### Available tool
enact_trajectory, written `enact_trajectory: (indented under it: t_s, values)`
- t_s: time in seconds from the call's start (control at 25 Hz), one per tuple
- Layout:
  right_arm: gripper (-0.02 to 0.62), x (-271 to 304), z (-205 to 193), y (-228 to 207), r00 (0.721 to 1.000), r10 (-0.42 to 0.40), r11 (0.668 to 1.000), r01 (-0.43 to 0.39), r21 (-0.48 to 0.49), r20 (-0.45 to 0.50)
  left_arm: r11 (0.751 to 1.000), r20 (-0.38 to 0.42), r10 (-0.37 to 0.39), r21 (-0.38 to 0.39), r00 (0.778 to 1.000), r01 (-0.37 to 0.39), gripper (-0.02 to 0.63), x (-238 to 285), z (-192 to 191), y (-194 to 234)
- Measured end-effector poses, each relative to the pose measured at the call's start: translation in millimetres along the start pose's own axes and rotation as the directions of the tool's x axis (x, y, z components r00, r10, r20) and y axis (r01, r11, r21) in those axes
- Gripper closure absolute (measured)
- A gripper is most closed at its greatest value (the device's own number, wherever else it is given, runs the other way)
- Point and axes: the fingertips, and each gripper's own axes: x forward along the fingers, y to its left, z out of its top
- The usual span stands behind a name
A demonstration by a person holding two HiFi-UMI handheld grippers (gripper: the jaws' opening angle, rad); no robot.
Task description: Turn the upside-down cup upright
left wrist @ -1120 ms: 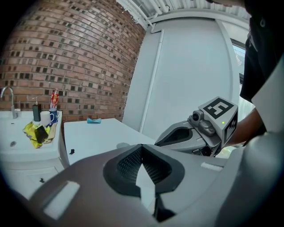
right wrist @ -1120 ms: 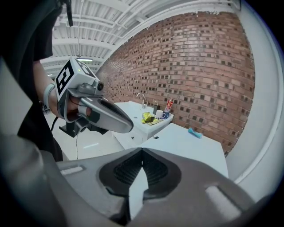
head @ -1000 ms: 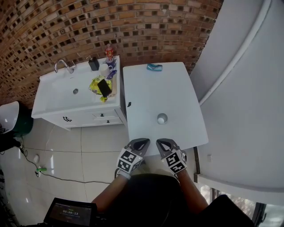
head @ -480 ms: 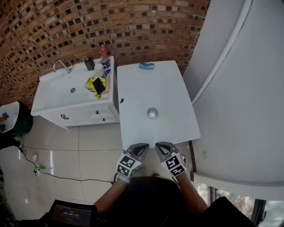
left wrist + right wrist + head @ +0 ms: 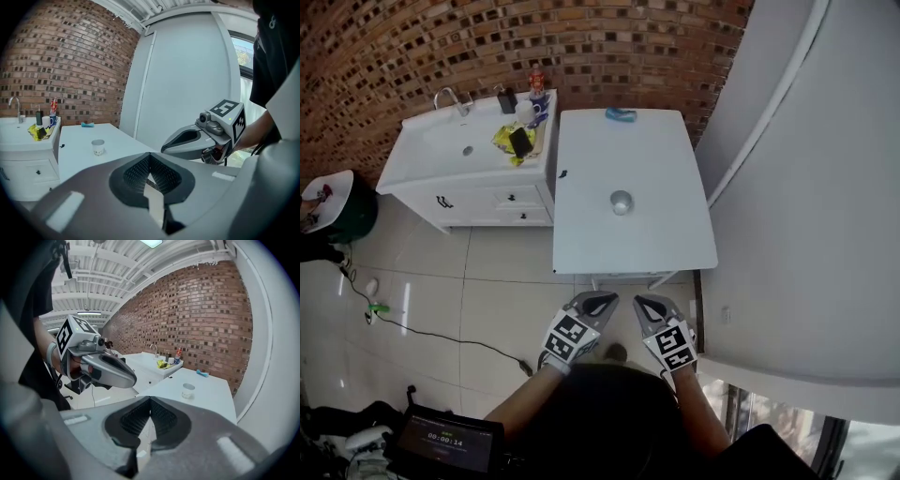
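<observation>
A small white cup stands alone near the middle of the white table; its wider end looks to be on top. It also shows small in the left gripper view and the right gripper view. My left gripper and right gripper are side by side over the tiled floor, short of the table's near edge and well away from the cup. Both are shut with nothing in them, as their own views show for the left gripper and the right gripper.
A white sink cabinet with a tap, bottles and a yellow bag stands left of the table. A blue object lies at the table's far end. Behind is a brick wall, at the right a white curved wall. A cable runs across the floor.
The table and cup have drawn away in the head view. Both grippers, still shut and side by side, now hang over floor tiles instead of at the table's near edge.
</observation>
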Motion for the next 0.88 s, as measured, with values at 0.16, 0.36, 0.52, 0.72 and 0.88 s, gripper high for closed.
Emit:
enact_trajectory:
  t_s: [0.16, 0.36, 0.52, 0.72, 0.88]
  values:
    - [0.603, -23, -4, 15, 1.0, -0.01, 1.0, 0.01, 0.004, 0.013, 1.0, 0.016, -0.014, 0.015, 1.0, 0.014, 0.591, -11, -2, -25]
    - [0.603, -32, -6, 40, 0.999, 0.005, 1.0, -0.005, -0.004, 0.042, 0.999, 0.023, 0.0, 0.038, 1.0, 0.0, 0.591, -27, -12, -43]
    - [0.603, -38, 5, 60, 0.998, 0.005, 1.0, -0.004, -0.018, 0.066, 0.999, 0.035, -0.009, 0.045, 0.999, 0.007, 0.591, -43, -15, -49]
    - [0.603, -45, 7, 83, 0.997, -0.006, 1.0, 0.006, -0.002, 0.076, 0.998, 0.042, -0.019, 0.058, 0.999, 0.017, 0.591, -66, -23, -54]
    - [0.603, -46, 6, 108, 0.998, -0.021, 1.0, 0.02, 0.021, 0.065, 0.997, 0.026, -0.028, 0.067, 0.999, 0.026, 0.591, -96, -35, -57]
